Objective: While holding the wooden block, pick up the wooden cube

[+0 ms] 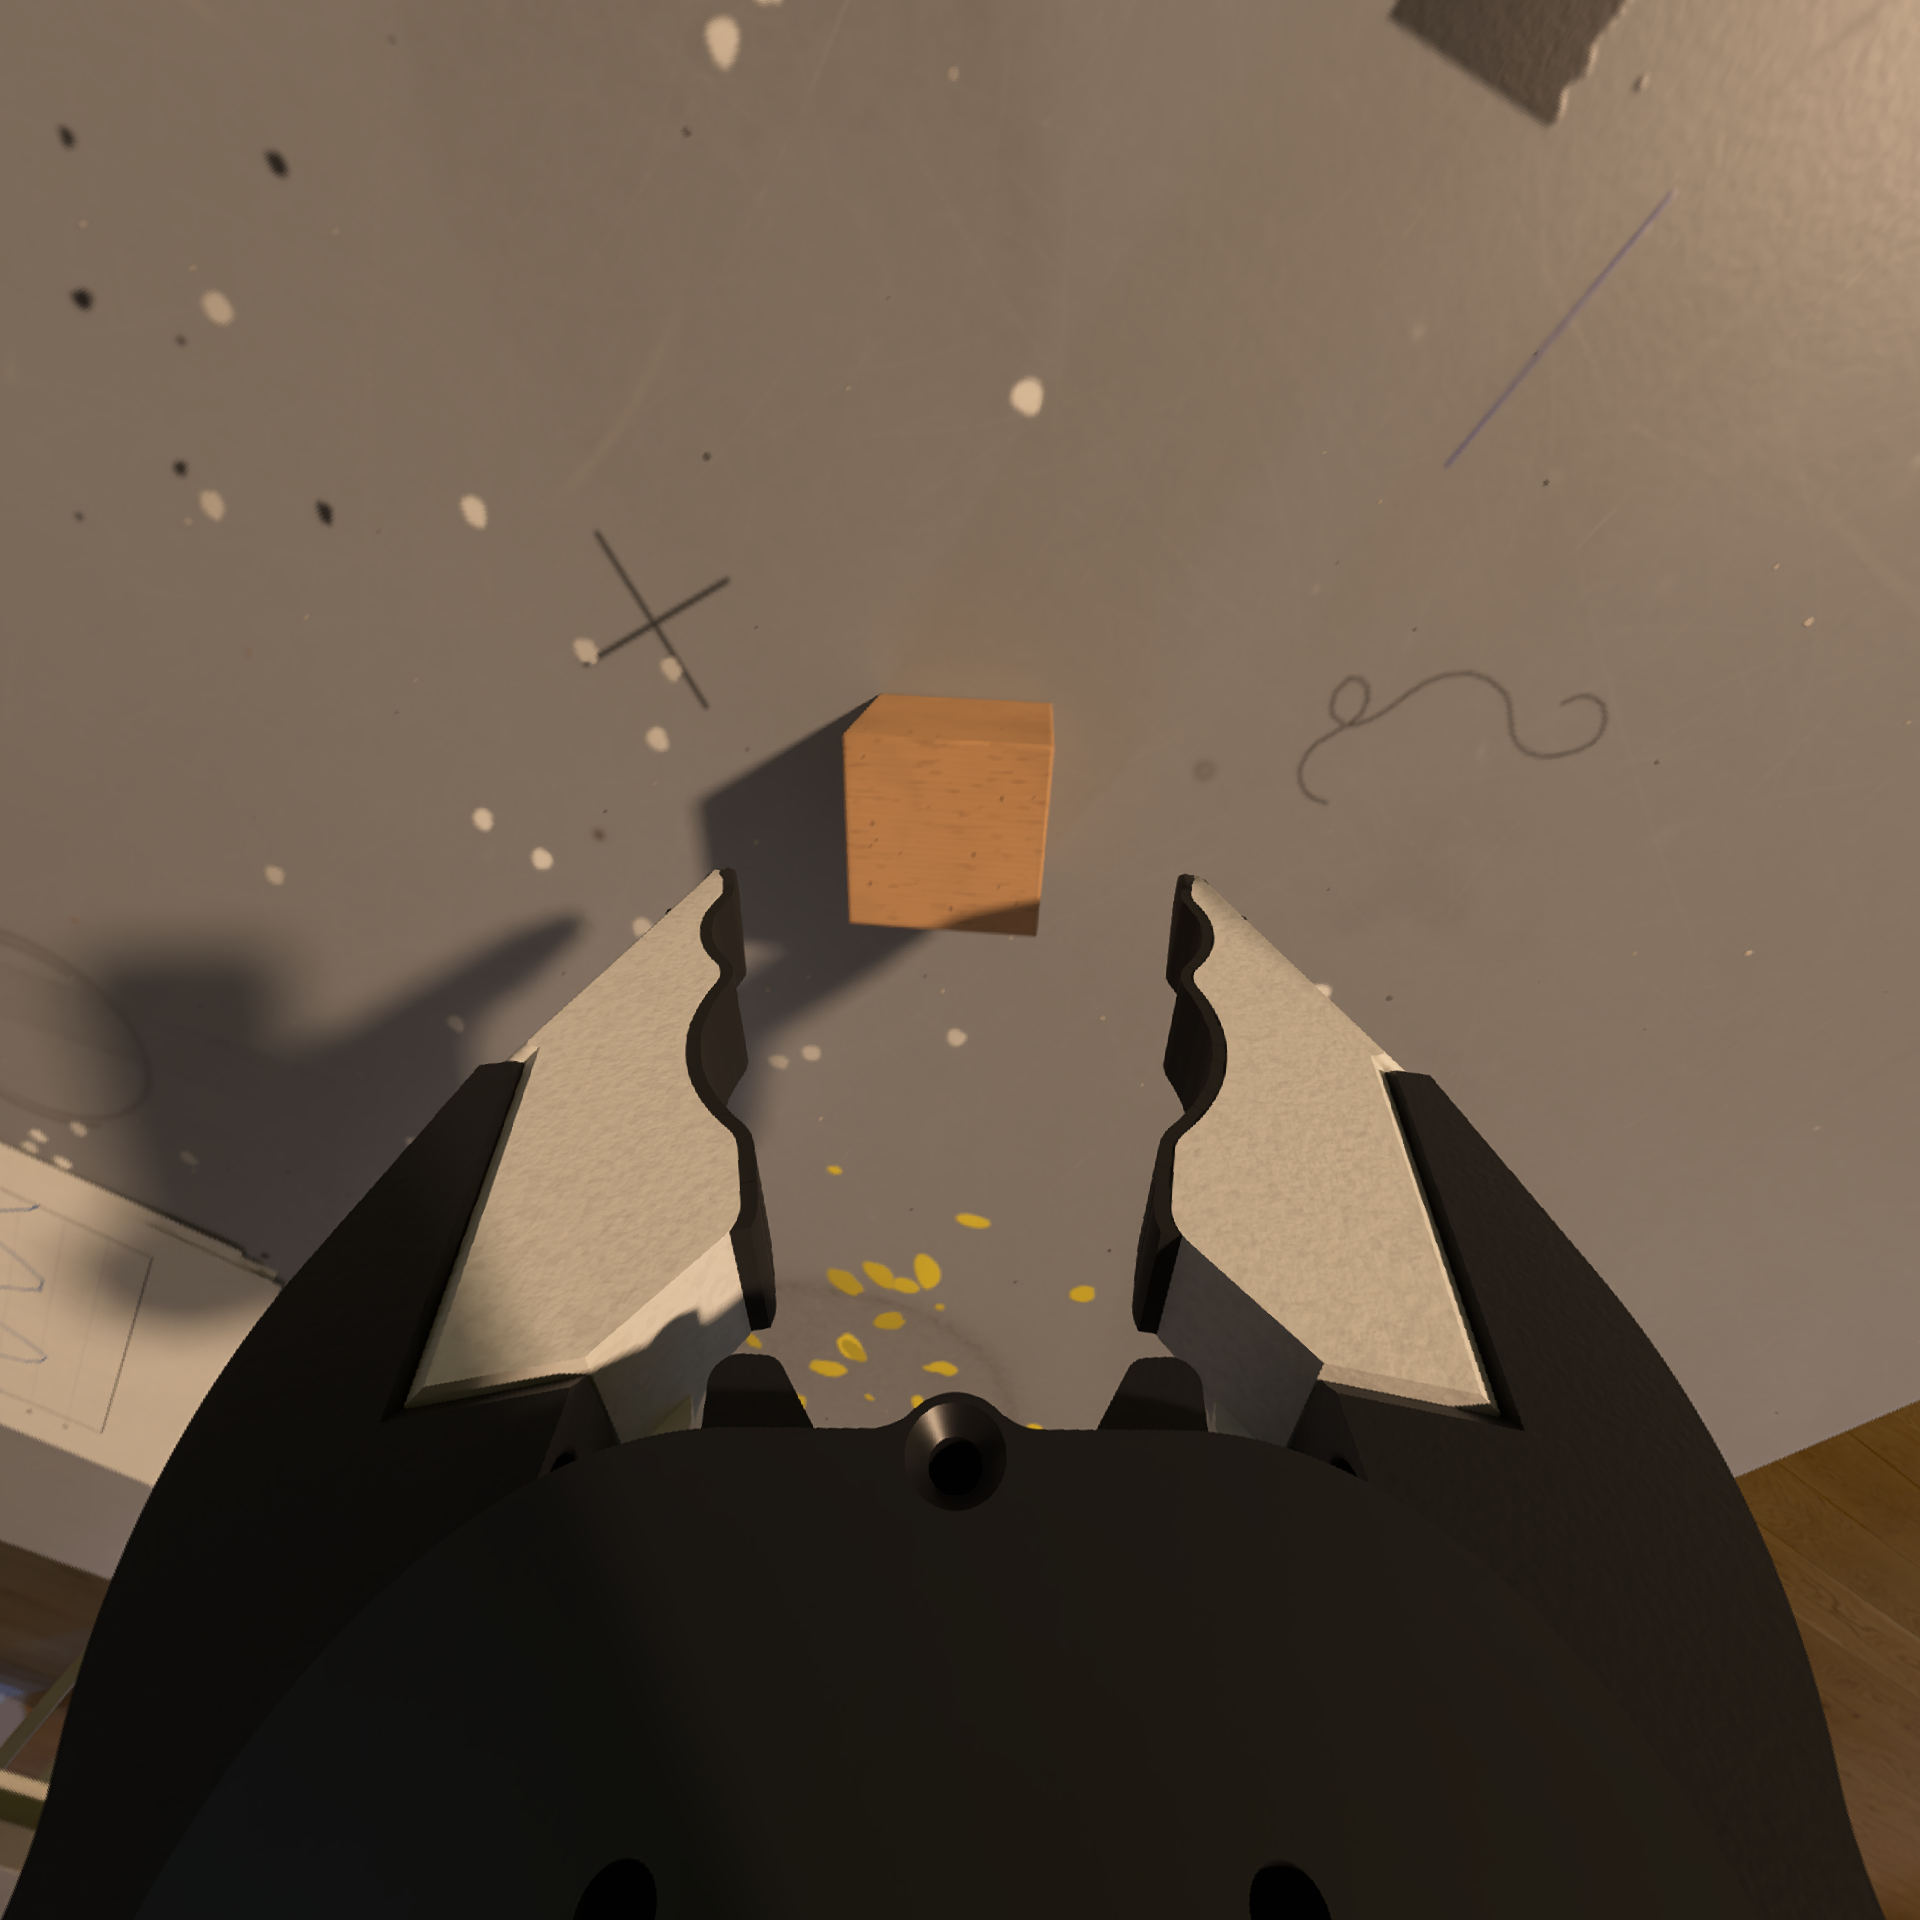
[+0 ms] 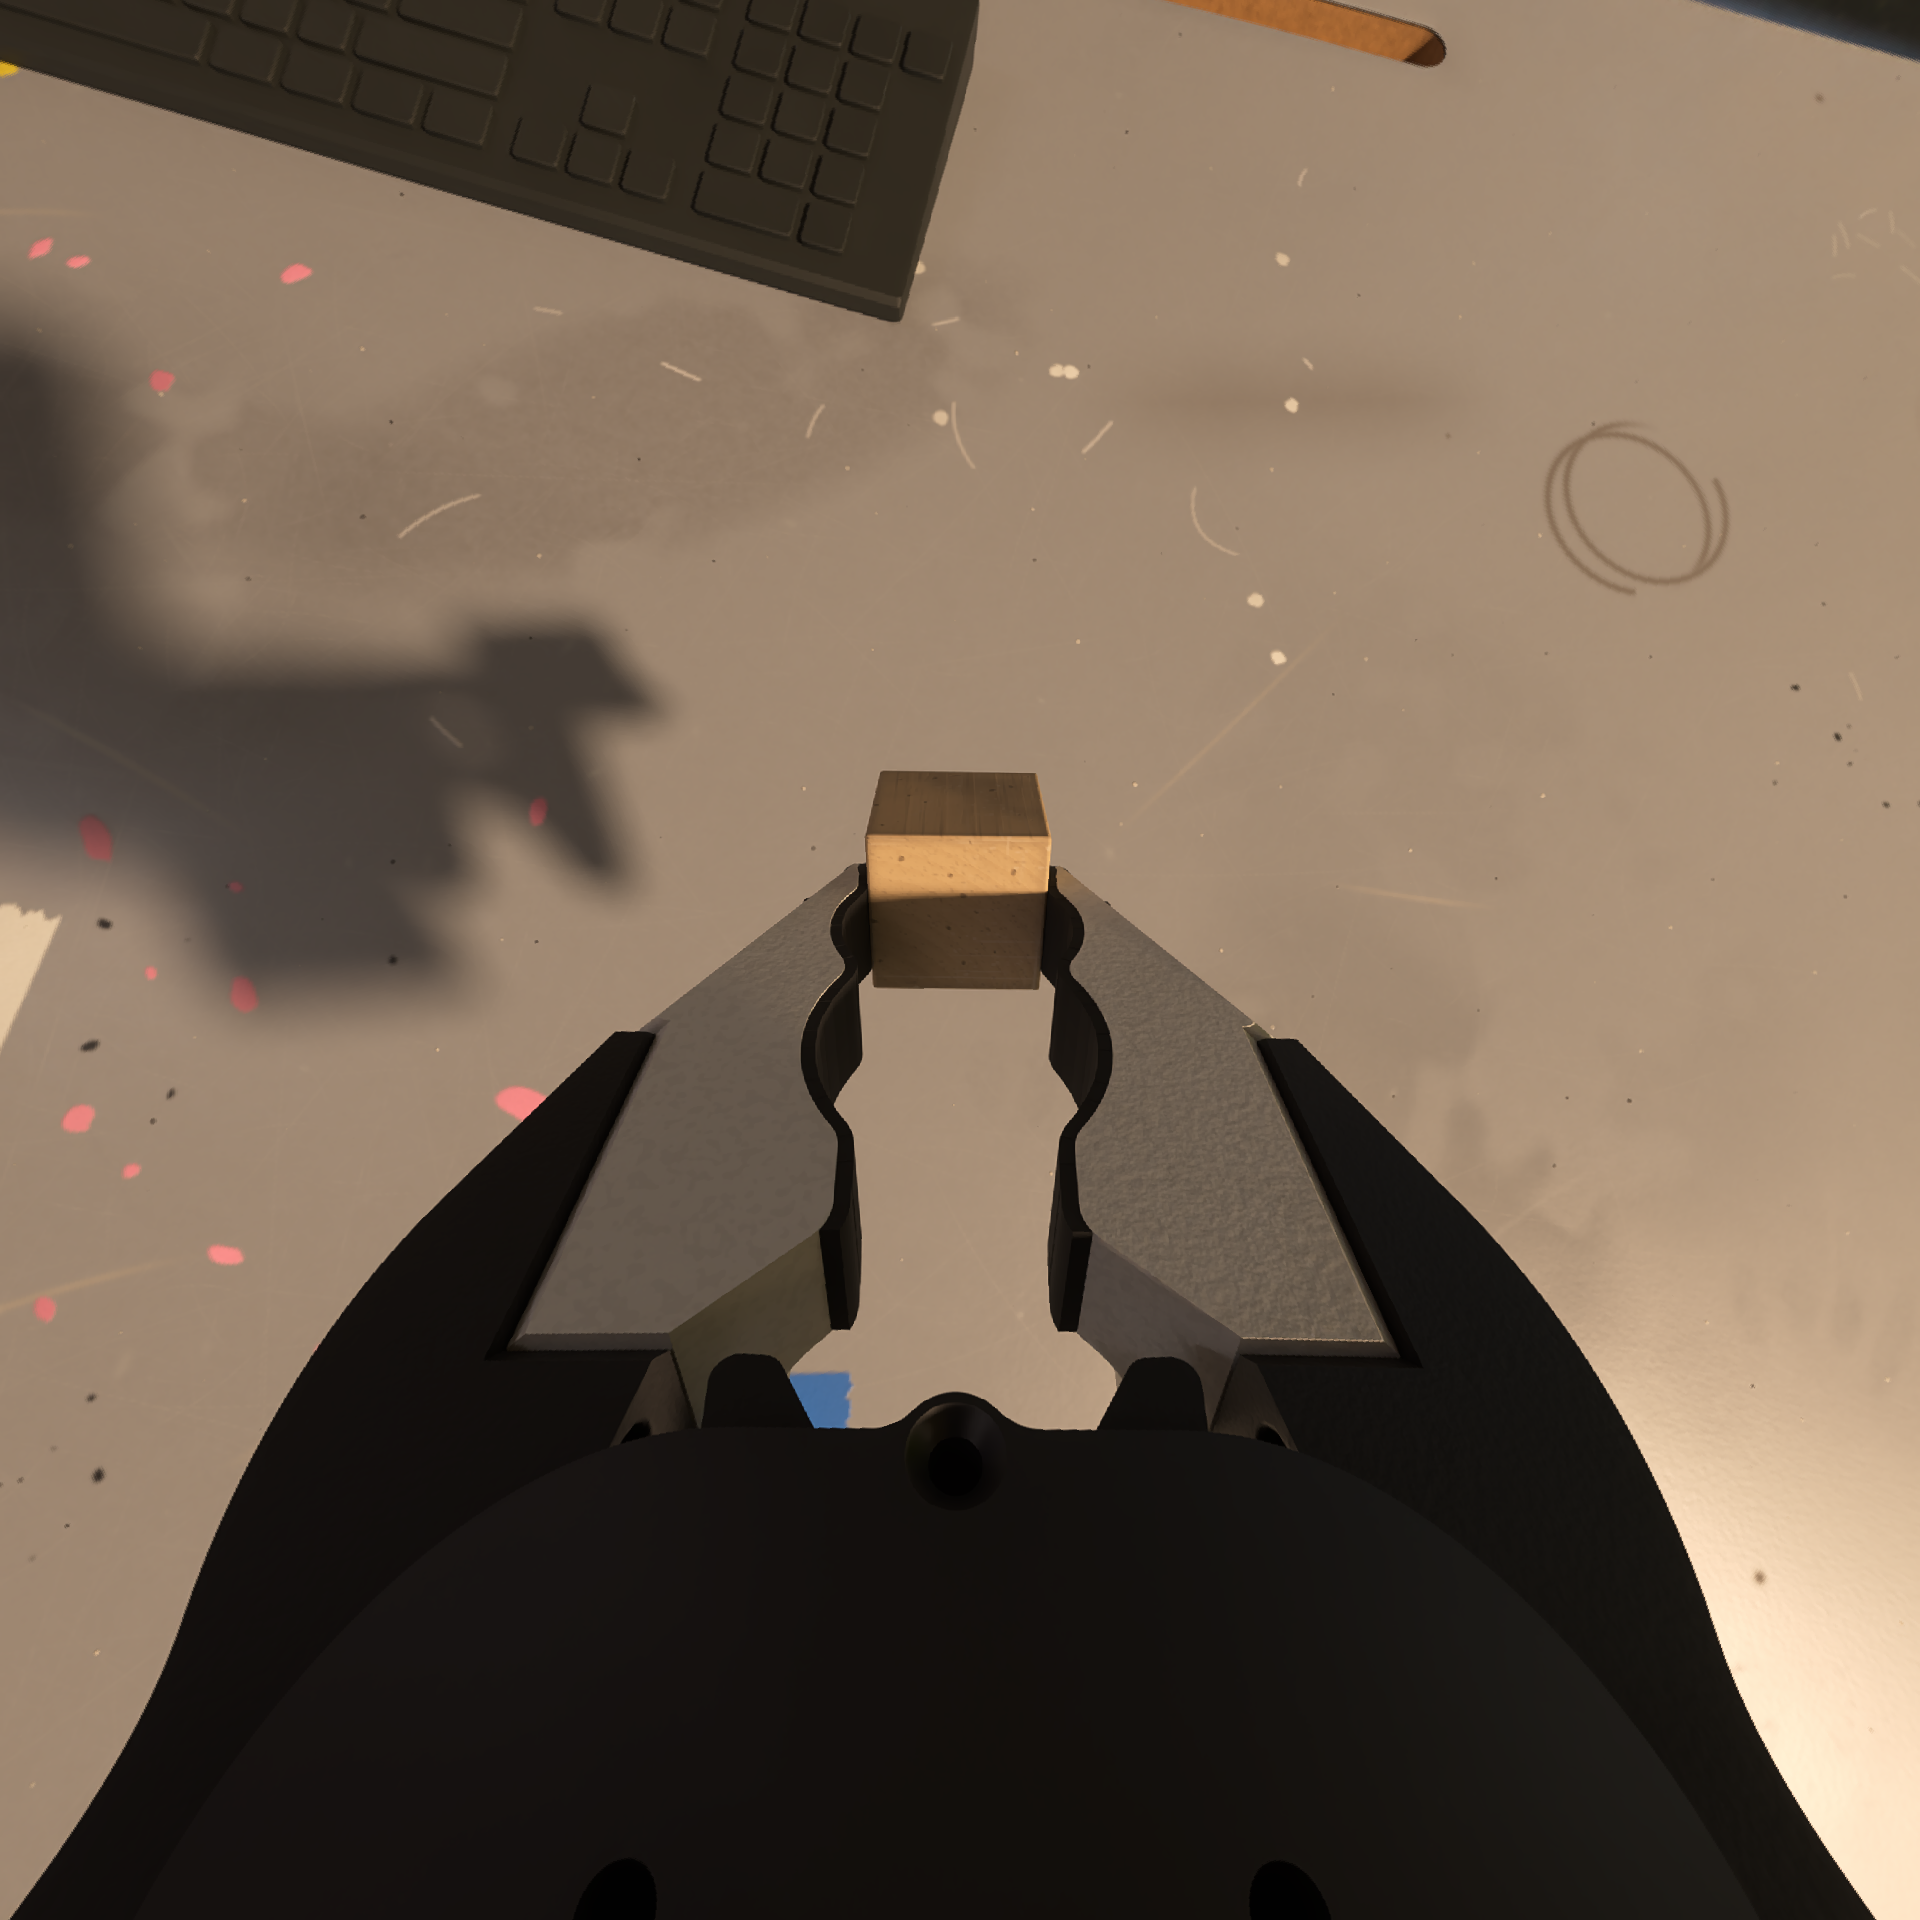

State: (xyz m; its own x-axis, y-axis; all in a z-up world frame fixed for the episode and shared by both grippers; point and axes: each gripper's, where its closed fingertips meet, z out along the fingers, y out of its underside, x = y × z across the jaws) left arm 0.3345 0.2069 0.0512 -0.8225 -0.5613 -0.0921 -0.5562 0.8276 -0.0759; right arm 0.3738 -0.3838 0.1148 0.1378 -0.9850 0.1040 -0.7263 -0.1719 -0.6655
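In the left wrist view an orange-brown wooden cube (image 1: 945,816) stands on the grey paint-speckled table (image 1: 1351,520), just ahead of my left gripper (image 1: 956,883). The left gripper is open and empty, its fingertips (image 1: 717,914) wider apart than the cube and just short of its near face. In the right wrist view my right gripper (image 2: 956,883) is shut on a pale wooden block (image 2: 956,894), held between the fingertips (image 2: 847,914) above the table (image 2: 1455,831). The block's far end sticks out past the tips.
A dark keyboard (image 2: 582,114) lies at the far left of the right wrist view, with a brown flat object (image 2: 1340,26) at the top edge. A white sheet of paper (image 1: 73,1309) lies at the left, a dark grey patch (image 1: 1507,47) at the top right, wooden floor (image 1: 1839,1558) beyond the table edge.
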